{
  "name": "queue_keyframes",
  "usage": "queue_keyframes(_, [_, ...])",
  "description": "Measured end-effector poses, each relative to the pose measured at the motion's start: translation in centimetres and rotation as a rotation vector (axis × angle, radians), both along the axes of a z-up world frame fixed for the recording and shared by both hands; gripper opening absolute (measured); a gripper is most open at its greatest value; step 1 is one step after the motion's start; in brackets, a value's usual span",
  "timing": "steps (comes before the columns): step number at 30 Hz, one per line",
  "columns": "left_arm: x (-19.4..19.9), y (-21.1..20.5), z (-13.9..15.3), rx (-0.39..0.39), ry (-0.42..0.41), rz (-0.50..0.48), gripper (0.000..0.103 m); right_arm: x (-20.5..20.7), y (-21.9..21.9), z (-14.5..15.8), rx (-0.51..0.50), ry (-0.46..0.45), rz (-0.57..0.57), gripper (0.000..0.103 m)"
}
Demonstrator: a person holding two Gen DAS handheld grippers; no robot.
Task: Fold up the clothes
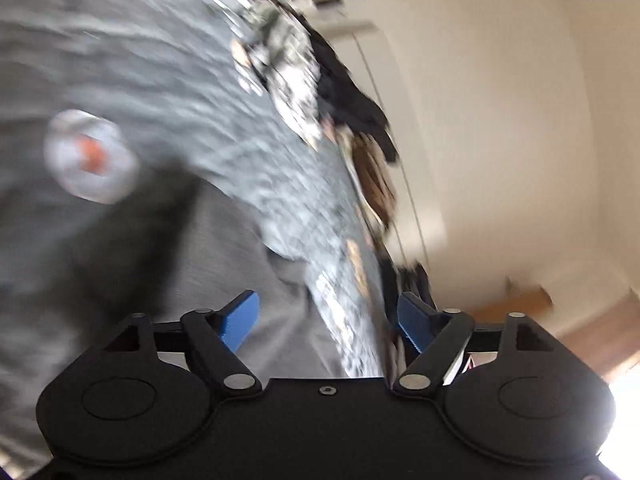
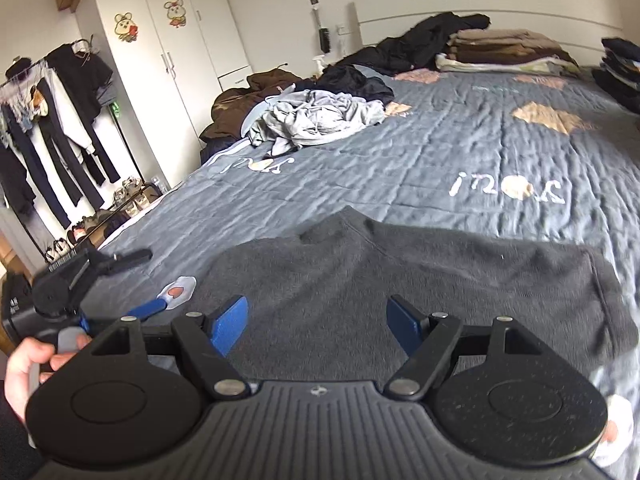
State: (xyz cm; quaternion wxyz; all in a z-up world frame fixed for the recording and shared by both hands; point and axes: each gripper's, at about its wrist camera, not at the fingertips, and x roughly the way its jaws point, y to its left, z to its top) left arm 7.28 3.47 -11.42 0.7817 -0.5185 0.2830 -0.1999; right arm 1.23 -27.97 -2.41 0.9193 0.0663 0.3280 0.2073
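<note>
A dark grey garment [image 2: 400,280] lies spread flat on the blue-grey quilted bedspread [image 2: 400,152] at the near edge of the bed. My right gripper [image 2: 316,328] hovers over its near part, open, with nothing between the blue fingers. In the right wrist view my left gripper [image 2: 156,280] stands at the garment's left side, held by a hand [image 2: 28,364], fingers apart beside an egg patch [image 2: 178,290]. The left wrist view is blurred and tilted. There my left gripper [image 1: 328,320] is open over the grey garment [image 1: 224,264] and bedspread [image 1: 160,60], gripping nothing.
A heap of unfolded grey, brown and black clothes [image 2: 316,116] lies at the bed's far left. Folded stacks [image 2: 496,46] sit by the headboard, and dark ones [image 2: 620,68] at the right edge. A clothes rack [image 2: 60,120] and white wardrobe [image 2: 172,32] stand left of the bed.
</note>
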Motion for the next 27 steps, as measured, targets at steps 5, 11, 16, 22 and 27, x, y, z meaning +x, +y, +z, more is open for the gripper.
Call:
queue_keyframes(5, [4.4, -3.4, -2.5, 0.031, 0.05, -0.064, 0.077, -0.1, -0.9, -0.6, 0.009, -0.017, -0.027, 0.076])
queue_keyframes(11, [4.4, 0.0, -4.2, 0.149, 0.139, 0.077, 0.072, 1.2, -5.6, -3.4, -0.037, 0.031, -0.173, 0.076])
queue_keyframes(16, [2.6, 0.4, -0.8, 0.241, 0.087, 0.096, 0.073, 0.0, -12.2, -3.7, 0.013, 0.046, -0.355, 0.076])
queue_keyframes(22, [0.5, -6.9, 3.5, 0.516, -0.057, -0.074, 0.073, -2.5, -18.7, -4.4, 0.089, 0.015, -0.59, 0.076])
queue_keyframes(27, [-1.4, -16.4, 4.2, 0.818, -0.208, -0.235, 0.073, -4.4, -20.8, -5.0, 0.105, -0.003, -0.644, 0.076])
